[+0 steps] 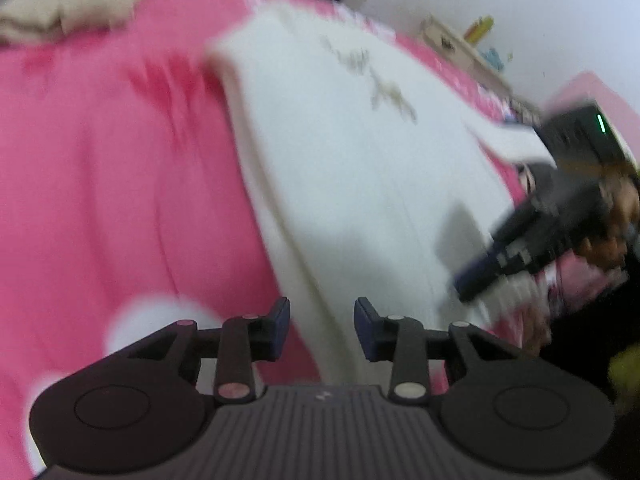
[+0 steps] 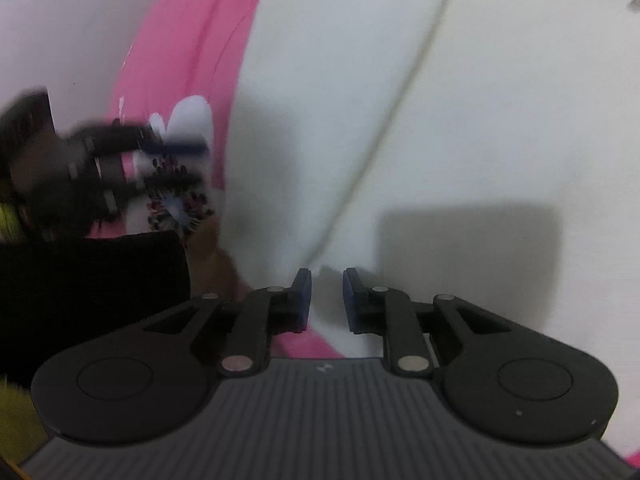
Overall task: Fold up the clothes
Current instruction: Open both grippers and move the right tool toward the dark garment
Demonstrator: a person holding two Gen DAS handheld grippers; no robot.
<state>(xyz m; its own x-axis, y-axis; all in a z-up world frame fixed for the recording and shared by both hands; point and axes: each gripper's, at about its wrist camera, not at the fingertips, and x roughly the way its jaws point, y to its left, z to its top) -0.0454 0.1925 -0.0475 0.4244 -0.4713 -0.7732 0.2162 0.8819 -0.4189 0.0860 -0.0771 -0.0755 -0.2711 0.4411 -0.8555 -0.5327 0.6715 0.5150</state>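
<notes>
Left gripper [image 1: 322, 330]: nearest to me in the left wrist view; the two blue pads stand apart and hold nothing, with the white cloth edge and pink cover showing in the gap.
Right gripper [image 2: 327, 300]: nearest in its own view; I see the pads apart with a narrower gap, nothing between them. In the left view it appears at the right side, blurred, its tip over the garment edge; I cannot tell whether it touches.
Hand: a hand [image 1: 616, 224] holds the right gripper, partly cut off by the frame edge.
White garment [image 1: 360, 168]: it lies flat on the pink bed cover, just ahead of both grippers. The fabric looks soft and matte; a long seam or fold line runs through it. A pale printed design sits on the far part, too blurred to read.
Pink bed cover [image 1: 100, 180]: smooth cloth with white shapes, wrinkled in places.
Beige pillow [image 1: 60, 4]: at the far left, soft and cut off.
Shelf [image 1: 460, 44]: far right against the white wall; the small things on it are unclear.
Sharpness: both views are blurred.
</notes>
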